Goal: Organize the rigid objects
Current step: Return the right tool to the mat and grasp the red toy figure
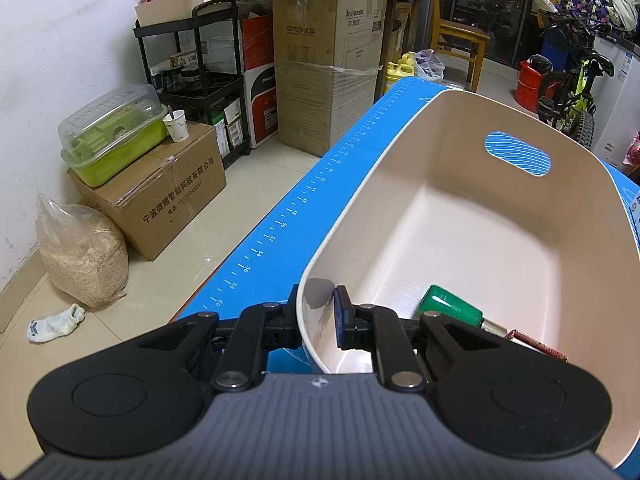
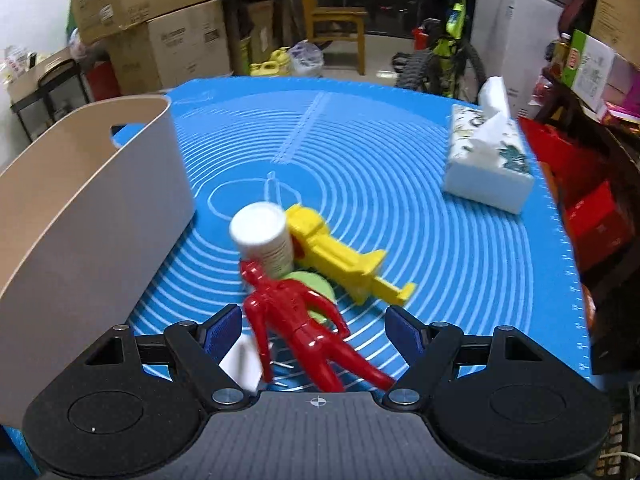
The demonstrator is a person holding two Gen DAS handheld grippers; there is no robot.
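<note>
The left gripper (image 1: 318,312) points steeply down at the near corner of the beige bin (image 1: 500,240), its jaws clamped on the bin's rim, one finger outside the wall and one inside. In the bin lie a green-capped bottle (image 1: 452,306) and a dark red stick (image 1: 540,346) beside it. The right gripper (image 2: 314,330) angles down over the blue mat (image 2: 380,168) with its jaws wide apart, the red figure (image 2: 304,324) lying between the fingers, untouched. Just beyond it stand a white bottle (image 2: 266,238), a green disc (image 2: 316,286) and a yellow toy (image 2: 340,256); a tissue pack (image 2: 486,160) sits well apart at the right.
</note>
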